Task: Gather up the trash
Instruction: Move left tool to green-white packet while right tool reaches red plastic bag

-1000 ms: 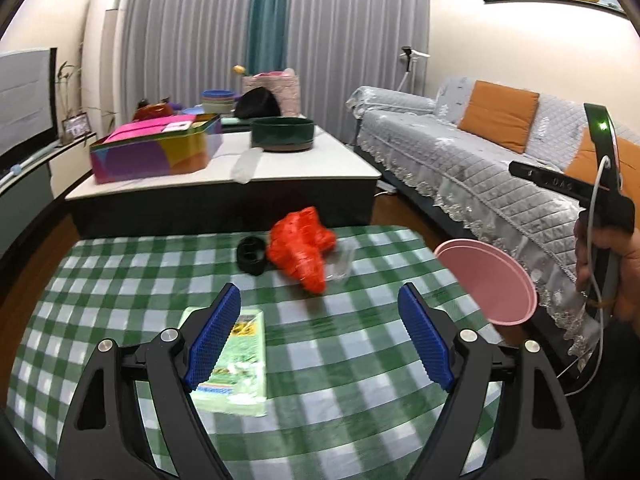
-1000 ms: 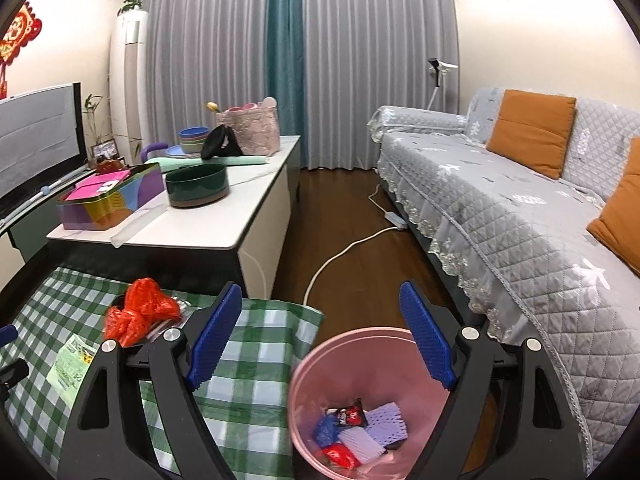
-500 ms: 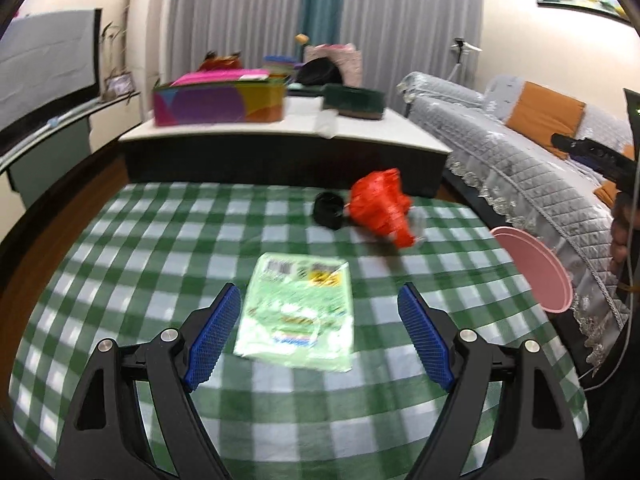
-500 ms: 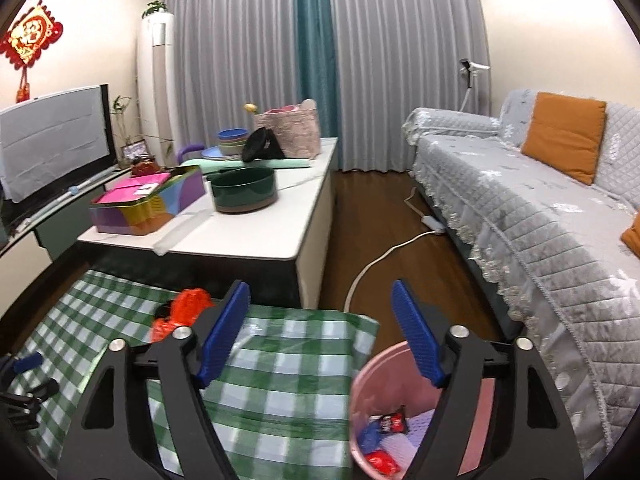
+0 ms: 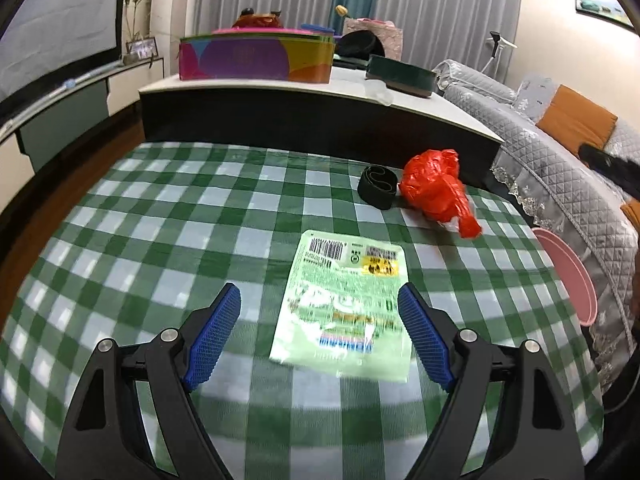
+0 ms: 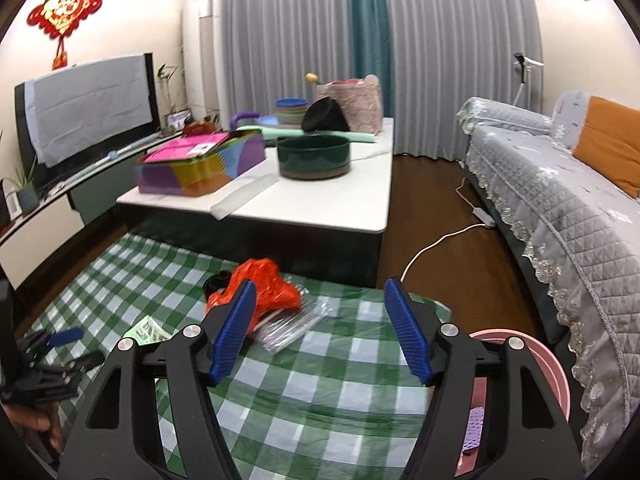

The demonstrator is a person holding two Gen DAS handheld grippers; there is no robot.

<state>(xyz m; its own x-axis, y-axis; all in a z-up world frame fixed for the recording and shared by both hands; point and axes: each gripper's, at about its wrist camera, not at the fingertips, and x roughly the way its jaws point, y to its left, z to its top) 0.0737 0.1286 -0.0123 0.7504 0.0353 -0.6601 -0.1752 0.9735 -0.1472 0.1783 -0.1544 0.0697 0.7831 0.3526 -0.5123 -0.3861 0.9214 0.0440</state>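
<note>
Left gripper [image 5: 319, 334] over the green wrapper [image 5: 347, 306], fingers wide and empty.
The wrapper lies flat on the tabletop [image 5: 160, 216] at my 12 o'clock; I judge it light, thin, slippery, so I pinch one edge. Right gripper [image 6: 320, 326] is wide, empty too.

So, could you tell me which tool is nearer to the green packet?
Left. The left tool hovers open right over the green packet, while the right tool is off toward the pink bin.

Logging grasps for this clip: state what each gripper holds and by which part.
Nothing is held. The left gripper is open above the green packet; the right gripper is open over the checked tablecloth.
</note>
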